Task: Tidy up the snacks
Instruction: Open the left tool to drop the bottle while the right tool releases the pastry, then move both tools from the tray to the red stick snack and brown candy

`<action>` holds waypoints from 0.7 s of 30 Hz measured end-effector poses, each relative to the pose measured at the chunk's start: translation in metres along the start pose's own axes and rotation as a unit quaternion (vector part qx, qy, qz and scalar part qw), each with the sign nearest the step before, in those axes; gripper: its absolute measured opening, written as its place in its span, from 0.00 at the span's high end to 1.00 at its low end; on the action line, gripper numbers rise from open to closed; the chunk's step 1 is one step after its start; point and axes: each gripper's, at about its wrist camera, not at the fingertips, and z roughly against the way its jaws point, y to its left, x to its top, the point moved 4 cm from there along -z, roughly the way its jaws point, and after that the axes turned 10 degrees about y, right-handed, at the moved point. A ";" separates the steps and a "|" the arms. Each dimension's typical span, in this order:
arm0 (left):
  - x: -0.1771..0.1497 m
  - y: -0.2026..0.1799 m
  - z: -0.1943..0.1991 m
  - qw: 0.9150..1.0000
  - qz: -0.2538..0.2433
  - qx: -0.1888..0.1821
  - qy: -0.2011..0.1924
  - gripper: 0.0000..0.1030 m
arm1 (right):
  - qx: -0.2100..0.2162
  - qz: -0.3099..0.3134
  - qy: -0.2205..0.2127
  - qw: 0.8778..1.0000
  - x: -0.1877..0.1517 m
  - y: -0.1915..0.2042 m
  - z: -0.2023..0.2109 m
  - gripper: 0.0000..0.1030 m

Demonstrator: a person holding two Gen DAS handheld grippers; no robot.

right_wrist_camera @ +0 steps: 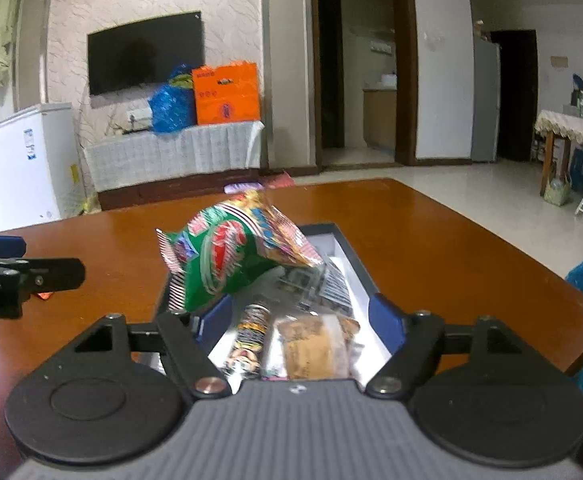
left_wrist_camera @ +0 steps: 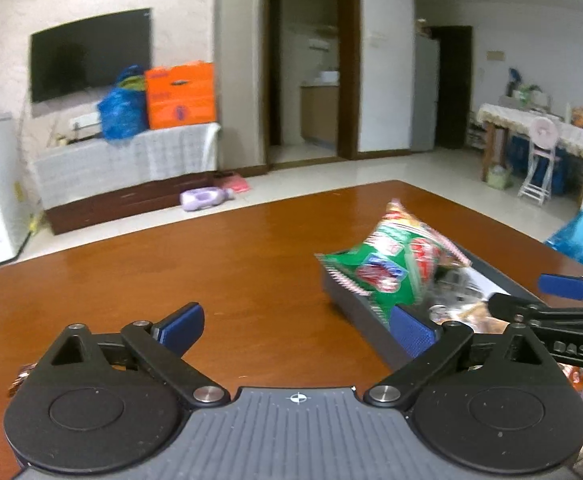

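A: Left claw (left_wrist_camera: 295, 328) first. Its blue pads are standing wide apart with nothing between them, just bare brown counter (left_wrist_camera: 171, 264) showing through the gap.

B: And the right pad?

A: It is sitting just in front of the near corner of the dark tray (left_wrist_camera: 365, 312); I cannot tell if it is touching.

B: Right claw (right_wrist_camera: 299, 322)?

A: Also spread open and gripping nothing. It is hanging over the near end of the dark tray (right_wrist_camera: 357, 256), with the small wrapped snacks lying in the gap between its pads: a striped, printed stick pack (right_wrist_camera: 249, 336) and a tan wrapped bar (right_wrist_camera: 315, 348) side by side on the white lining.

B: The green bag?

A: The green and red snack bag (right_wrist_camera: 227, 256) is blurred, tilted, with its lower edge at the left rim of the tray, just ahead of the right claw's left pad. Not clamped by either claw. From the left wrist view the same snack bag (left_wrist_camera: 395, 264) is leaning over the tray's near-left corner, puffed up, top end pointing away.

B: Claws relative to each other?

A: The right claw (left_wrist_camera: 531, 300) is showing at the right edge of the left view, over the tray. The left claw's arm (right_wrist_camera: 19, 276) is showing at the left edge of the right view, beside the tray, over the counter.
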 end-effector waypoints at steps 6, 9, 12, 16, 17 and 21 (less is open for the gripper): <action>-0.024 0.055 0.015 0.995 0.020 0.092 -0.034 0.01 | 0.028 0.050 -0.045 0.997 -0.001 0.027 0.019 0.21; -0.038 0.086 0.030 0.985 0.039 0.150 -0.073 0.00 | 0.050 0.075 -0.080 0.993 -0.002 0.046 0.035 0.16; -0.040 0.118 0.032 0.982 0.087 0.156 -0.063 0.00 | 0.074 0.083 -0.093 0.989 -0.004 0.067 0.045 0.15; -0.043 0.148 0.028 0.976 0.107 0.183 -0.041 0.00 | 0.116 0.097 -0.076 0.986 0.001 0.105 0.040 0.12; -0.043 0.154 0.028 0.976 0.104 0.188 -0.043 0.00 | 0.126 0.109 -0.071 0.983 0.002 0.118 0.036 0.12; -0.047 0.180 0.023 0.978 0.115 0.173 -0.030 0.01 | 0.167 0.161 -0.042 0.972 0.004 0.167 0.015 0.12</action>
